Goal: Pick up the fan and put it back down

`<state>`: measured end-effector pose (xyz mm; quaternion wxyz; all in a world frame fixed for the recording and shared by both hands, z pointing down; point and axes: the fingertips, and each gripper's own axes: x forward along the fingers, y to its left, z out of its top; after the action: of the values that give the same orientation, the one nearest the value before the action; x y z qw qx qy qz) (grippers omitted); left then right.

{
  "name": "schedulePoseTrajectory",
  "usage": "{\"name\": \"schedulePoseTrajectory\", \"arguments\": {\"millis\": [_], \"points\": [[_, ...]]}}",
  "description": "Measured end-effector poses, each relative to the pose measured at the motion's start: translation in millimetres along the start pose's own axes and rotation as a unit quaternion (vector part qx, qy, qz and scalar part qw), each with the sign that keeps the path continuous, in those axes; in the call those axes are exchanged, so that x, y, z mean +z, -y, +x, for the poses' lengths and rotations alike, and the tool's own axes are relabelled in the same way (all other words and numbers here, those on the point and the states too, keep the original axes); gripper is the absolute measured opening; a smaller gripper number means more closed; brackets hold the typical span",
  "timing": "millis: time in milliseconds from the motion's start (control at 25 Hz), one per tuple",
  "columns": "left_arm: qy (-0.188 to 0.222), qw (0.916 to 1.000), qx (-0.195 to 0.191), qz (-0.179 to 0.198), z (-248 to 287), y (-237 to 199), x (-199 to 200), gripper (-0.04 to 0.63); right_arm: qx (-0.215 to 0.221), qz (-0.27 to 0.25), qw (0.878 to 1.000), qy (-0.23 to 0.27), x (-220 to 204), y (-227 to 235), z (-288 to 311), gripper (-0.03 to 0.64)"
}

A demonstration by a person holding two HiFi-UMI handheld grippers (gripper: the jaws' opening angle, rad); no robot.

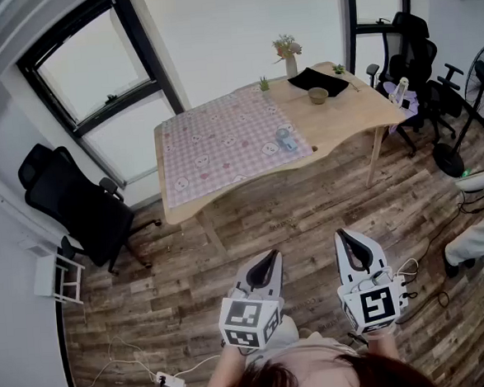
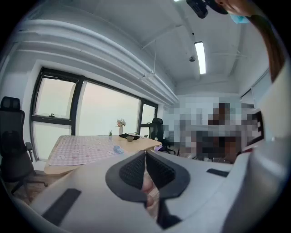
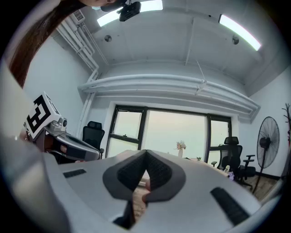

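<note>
A small pale-blue fan (image 1: pixel 285 137) lies on the pink checked cloth (image 1: pixel 222 140) of the wooden table (image 1: pixel 344 115) across the room; in the left gripper view the small fan (image 2: pixel 117 149) shows far off. My left gripper (image 1: pixel 270 258) and right gripper (image 1: pixel 347 235) are held side by side over the wooden floor, well short of the table. The left gripper (image 2: pixel 145 153) has its jaws shut with nothing between them. So does the right gripper (image 3: pixel 145 153), which points level toward the window.
A tall black standing fan (image 1: pixel 482 81) is at the right wall. Black office chairs stand at the left (image 1: pixel 81 204) and behind the table (image 1: pixel 410 53). A bowl (image 1: pixel 318 95), a vase (image 1: pixel 290 61) and a black mat (image 1: pixel 318 80) are on the table. A power strip (image 1: pixel 168 381) lies on the floor.
</note>
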<state>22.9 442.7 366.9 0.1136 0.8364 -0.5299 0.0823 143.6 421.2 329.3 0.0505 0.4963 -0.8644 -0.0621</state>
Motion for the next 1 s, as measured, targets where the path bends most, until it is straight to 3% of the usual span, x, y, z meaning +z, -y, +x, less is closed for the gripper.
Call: {"name": "schedulePoseTrajectory", "arguments": {"millis": [360,1000], "points": [[0.008,0.9999,-0.004,0.007,20.7,-20.0,12.0,0.015,0.0,0.014,1.0,0.013,1.6,7.0,27.8,0.0],[0.009,0.999,-0.039,0.019,99.7,-94.0,38.3,0.015,-0.018,0.02,1.0,0.009,-1.1,21.2,139.1,0.0]]}}
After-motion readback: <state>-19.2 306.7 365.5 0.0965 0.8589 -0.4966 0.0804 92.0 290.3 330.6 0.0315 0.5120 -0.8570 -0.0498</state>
